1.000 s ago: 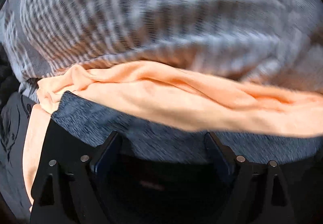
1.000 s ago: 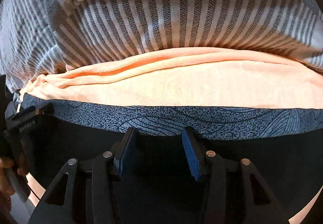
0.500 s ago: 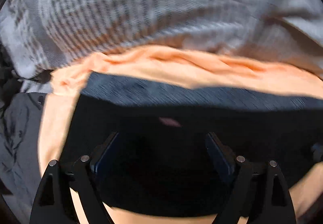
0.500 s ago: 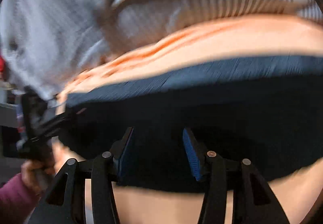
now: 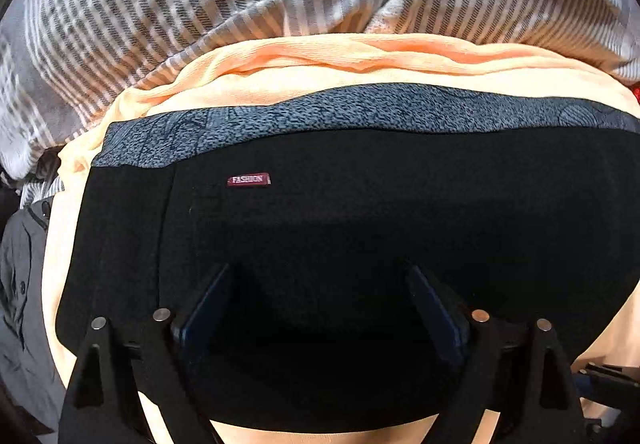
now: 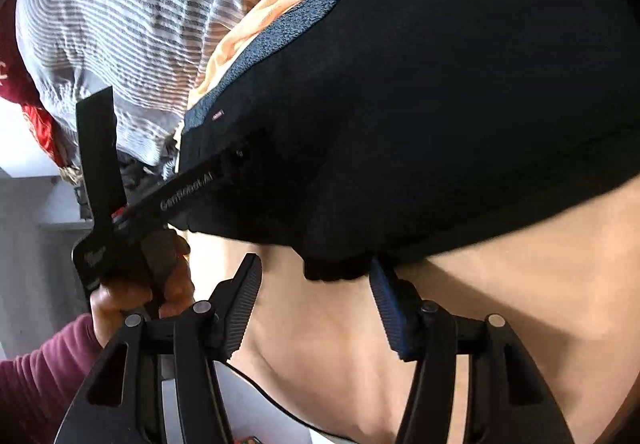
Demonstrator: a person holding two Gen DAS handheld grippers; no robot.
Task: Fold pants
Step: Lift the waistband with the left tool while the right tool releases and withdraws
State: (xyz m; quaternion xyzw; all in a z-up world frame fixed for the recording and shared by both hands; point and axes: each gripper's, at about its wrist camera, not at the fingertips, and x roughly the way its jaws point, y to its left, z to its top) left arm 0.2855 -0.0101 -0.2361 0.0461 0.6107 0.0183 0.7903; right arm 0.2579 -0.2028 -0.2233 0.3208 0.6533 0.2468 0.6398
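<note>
Peach sheet (image 5: 320, 83) under black pants (image 5: 360, 203), lying crosswise. Left gripper (image 5: 320, 276) directly above, jaws just widened, gripping nothing. Right gripper (image 6: 314, 262) apart, at their near edge.

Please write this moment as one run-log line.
task: fold pants | pants: black, lying on orange cloth | left gripper: open, over pants | right gripper: open, at pants edge

striped grey-white fabric (image 5: 168, 15), peach cloth (image 5: 340, 63), red item (image 6: 36, 119), grey garment (image 5: 20, 284)
</note>
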